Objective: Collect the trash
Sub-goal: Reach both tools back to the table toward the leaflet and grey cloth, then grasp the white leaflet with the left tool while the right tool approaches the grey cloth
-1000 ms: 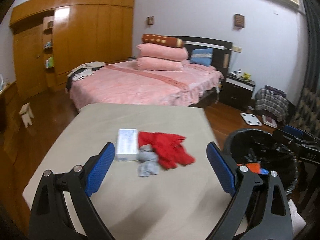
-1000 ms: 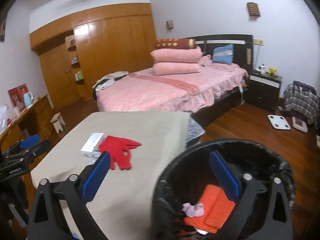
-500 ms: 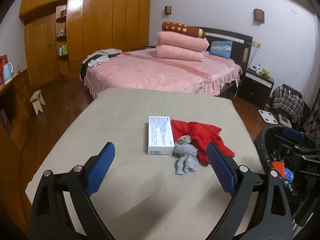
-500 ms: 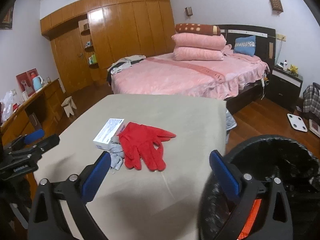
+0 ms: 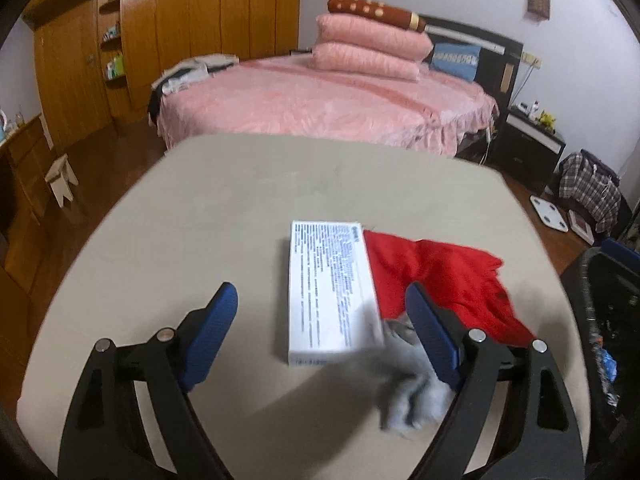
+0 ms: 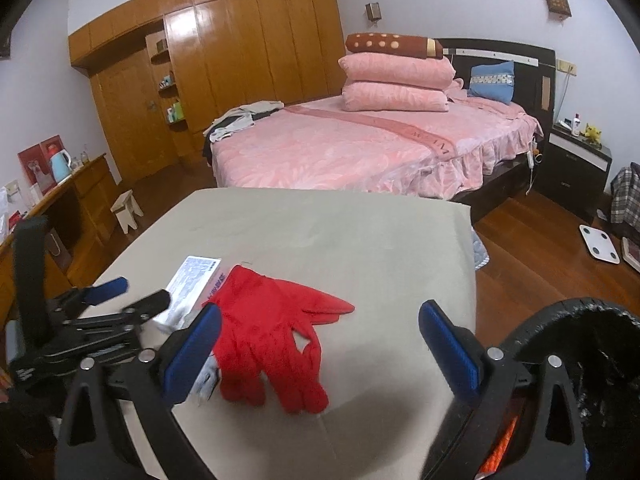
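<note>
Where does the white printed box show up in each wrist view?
Left wrist: white box lies centre frame on the beige table, between the open fingers.
Right wrist: it lies at left, partly hidden behind the other hand-held gripper.
Shared landmark: red gloves beside it.

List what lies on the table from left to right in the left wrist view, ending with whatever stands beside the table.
white box → red gloves → black trash bin. The grey cloth sits low, under the box's corner and the gloves, so its place in the order is unclear.
</note>
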`<move>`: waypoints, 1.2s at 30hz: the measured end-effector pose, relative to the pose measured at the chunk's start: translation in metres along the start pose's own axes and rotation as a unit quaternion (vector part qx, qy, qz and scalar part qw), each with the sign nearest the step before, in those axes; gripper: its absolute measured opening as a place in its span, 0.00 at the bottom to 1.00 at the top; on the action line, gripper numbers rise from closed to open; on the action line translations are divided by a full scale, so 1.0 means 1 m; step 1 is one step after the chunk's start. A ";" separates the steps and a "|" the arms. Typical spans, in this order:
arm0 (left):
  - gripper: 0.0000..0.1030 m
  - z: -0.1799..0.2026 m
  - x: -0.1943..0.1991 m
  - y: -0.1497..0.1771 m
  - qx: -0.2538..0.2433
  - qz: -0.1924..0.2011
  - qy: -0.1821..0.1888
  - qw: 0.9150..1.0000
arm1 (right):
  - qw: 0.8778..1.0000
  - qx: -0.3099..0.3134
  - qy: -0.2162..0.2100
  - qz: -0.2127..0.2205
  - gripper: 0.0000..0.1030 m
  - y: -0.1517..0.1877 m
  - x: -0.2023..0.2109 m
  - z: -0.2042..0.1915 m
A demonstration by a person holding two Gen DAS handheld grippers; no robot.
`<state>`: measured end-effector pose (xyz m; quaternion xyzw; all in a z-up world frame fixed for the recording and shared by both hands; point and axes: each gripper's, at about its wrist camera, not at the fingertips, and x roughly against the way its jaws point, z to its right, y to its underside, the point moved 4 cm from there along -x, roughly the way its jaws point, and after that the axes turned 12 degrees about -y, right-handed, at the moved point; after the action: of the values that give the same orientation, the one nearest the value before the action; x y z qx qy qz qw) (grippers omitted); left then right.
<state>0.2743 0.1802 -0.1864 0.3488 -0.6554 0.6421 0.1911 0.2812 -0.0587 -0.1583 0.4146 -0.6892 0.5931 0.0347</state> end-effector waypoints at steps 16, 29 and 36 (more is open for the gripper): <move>0.64 -0.009 -0.040 0.012 0.006 -0.056 -0.002 0.998 | 1.000 -0.007 -0.008 -0.014 0.94 0.003 -0.025 0.007; 0.67 -0.042 -0.048 0.009 0.038 -0.072 -0.011 0.997 | 1.000 0.001 -0.012 -0.014 0.94 0.002 -0.024 0.000; 0.54 -0.040 -0.055 0.008 0.032 -0.071 -0.007 0.997 | 1.000 -0.005 -0.013 -0.016 0.94 0.004 -0.026 0.000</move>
<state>0.2982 0.2299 -0.2262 0.4048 -0.6096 0.6448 0.2210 0.2957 -0.0453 -0.1754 0.4326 -0.6858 0.5840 0.0372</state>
